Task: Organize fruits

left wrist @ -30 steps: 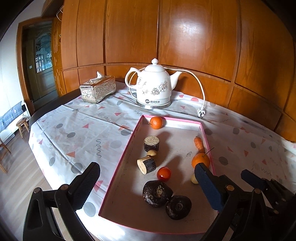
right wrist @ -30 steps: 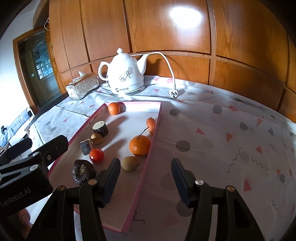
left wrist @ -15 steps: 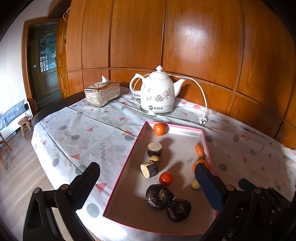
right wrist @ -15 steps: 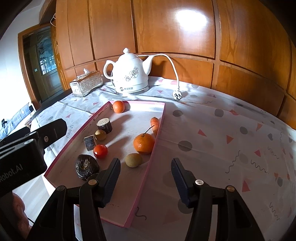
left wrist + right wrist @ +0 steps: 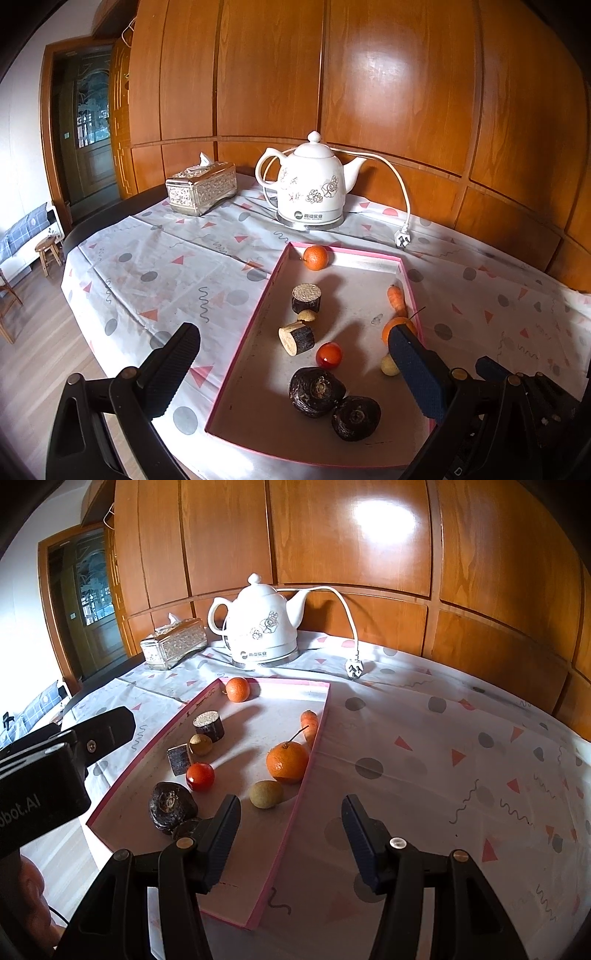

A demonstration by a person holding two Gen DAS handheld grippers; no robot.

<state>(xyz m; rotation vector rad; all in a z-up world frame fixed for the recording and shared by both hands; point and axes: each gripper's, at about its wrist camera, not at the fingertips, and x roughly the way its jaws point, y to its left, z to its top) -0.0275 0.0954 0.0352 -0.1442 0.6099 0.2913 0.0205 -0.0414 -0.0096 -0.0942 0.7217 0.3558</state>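
Lying in a shallow pink-rimmed tray (image 5: 207, 701) on the patterned tablecloth (image 5: 443, 738), the fruits are scattered: a small orange (image 5: 238, 689) in the far corner, a stemmed mandarin (image 5: 287, 761) and a carrot (image 5: 309, 723) along the right rim, a glossy red tomato (image 5: 200, 776) mid-tray, and a dull green-brown round fruit (image 5: 266, 794) nearest the right gripper (image 5: 290, 821). Two bark-covered log stubs (image 5: 306, 298) and two dark, wrinkled lumps (image 5: 317, 391) lie toward the left and near side.

Both tongs are released. The right gripper hovers above the tray's near right rim, jaws apart and empty. The left gripper (image 5: 295, 373) is spread wide over the tray's near end, touching nothing.

A white glazed kettle (image 5: 314, 184) with its loose cord and an embossed silver tissue box (image 5: 201, 187) stand far back against polished wood panelling.
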